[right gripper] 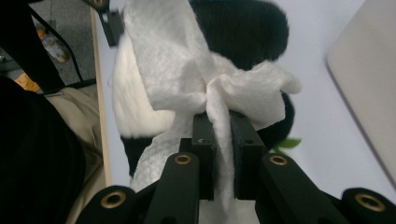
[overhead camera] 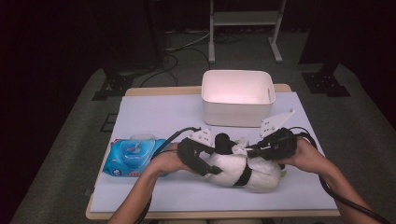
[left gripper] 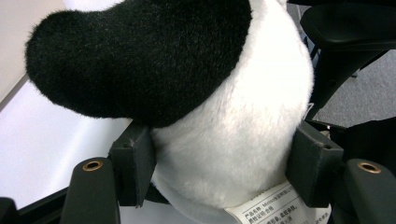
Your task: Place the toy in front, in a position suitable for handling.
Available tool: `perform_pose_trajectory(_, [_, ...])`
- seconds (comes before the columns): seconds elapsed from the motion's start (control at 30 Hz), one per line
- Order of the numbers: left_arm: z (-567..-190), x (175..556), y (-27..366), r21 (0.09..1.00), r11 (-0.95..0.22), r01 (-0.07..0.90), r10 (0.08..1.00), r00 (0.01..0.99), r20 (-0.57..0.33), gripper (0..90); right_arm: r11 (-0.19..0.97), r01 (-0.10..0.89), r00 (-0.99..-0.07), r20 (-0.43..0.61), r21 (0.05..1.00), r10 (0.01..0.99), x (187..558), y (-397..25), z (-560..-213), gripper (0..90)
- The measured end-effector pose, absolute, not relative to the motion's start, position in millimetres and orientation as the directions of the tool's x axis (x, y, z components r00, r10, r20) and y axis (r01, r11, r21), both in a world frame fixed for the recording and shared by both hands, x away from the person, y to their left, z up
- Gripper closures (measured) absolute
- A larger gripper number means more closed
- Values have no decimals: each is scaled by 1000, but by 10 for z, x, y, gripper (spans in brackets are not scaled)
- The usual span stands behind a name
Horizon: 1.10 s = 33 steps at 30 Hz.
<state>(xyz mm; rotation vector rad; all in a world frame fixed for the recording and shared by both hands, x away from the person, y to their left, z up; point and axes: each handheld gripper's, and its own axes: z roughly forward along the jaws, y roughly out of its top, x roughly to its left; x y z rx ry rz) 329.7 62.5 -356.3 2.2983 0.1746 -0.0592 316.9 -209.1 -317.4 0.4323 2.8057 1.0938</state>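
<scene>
A black-and-white plush panda (overhead camera: 243,170) lies on the white table mat near the front. My left gripper (overhead camera: 205,161) is shut on its body; in the left gripper view the pads (left gripper: 133,163) press into the white fur (left gripper: 233,144) just above a printed label (left gripper: 275,210). My right gripper (overhead camera: 254,150) is shut on a crumpled white wet wipe (right gripper: 205,79), which is draped against the panda (right gripper: 243,28). The wipe (overhead camera: 239,149) shows as a small white wad on top of the toy.
A blue pack of wet wipes (overhead camera: 130,157) lies at the left front of the mat. A white plastic bin (overhead camera: 237,97) stands at the back centre. The table's front edge (overhead camera: 210,214) runs close below the panda.
</scene>
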Motion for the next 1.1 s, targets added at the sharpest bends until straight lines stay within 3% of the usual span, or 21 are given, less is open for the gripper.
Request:
perform_pose_trajectory(0.23, [-3655,3309,647,754,-634,172,117,985,-127,306,704,253,-948,24,663,318,3156,-2182,-3311,815])
perform_pose_trajectory(0.43, [-3774,3299,709,770,-604,206,119,978,-169,201,706,255,-947,24,661,320,3130,-2204,-3344,815])
perform_pose_trajectory(0.87, [-3923,3272,673,760,-614,213,121,977,-177,110,697,264,-944,29,667,330,3108,-2248,-3358,815])
perform_pose_trajectory(0.97, [-3939,3284,659,766,-607,214,121,977,-177,109,697,261,-945,28,667,327,3106,-2248,-3363,816])
perform_pose_trajectory(1.1, [-3956,3299,659,782,-586,214,125,977,-173,222,693,265,-943,29,670,333,3094,-2265,-3374,816])
